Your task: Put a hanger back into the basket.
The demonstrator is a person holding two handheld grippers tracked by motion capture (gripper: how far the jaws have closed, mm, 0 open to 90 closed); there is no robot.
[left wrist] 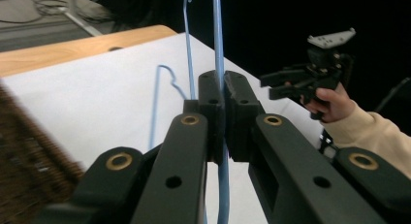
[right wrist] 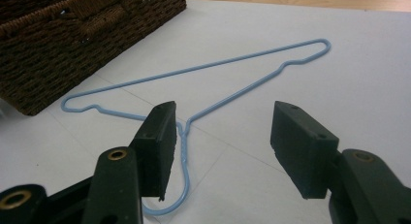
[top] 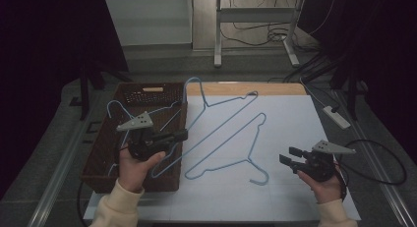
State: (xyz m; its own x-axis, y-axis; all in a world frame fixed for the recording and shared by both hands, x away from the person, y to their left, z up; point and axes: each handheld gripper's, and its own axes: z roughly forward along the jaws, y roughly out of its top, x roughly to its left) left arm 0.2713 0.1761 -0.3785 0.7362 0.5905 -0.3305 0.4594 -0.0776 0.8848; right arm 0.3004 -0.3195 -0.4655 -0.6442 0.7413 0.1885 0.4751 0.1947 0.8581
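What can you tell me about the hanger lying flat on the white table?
The flat hanger is thin light-blue wire, seemingly coated: a triangular body with shoulder notches, a twisted neck and a hook. It lies flat on the white table, right of the basket, hook toward the person. Nothing grips it; the right hand-held gripper hovers open over its neck.

The person wears a cream long-sleeved top with ribbed cuffs (top: 117, 197). Each hand carries a black two-jaw tool, the left gripper (top: 181, 135) and the right gripper (top: 290, 155), both topped by a grey three-cornered plate drilled with small holes. Brass-coloured rivets (left wrist: 189, 120) mark the jaw arms, and a black cable (top: 388, 160) trails from the right one.
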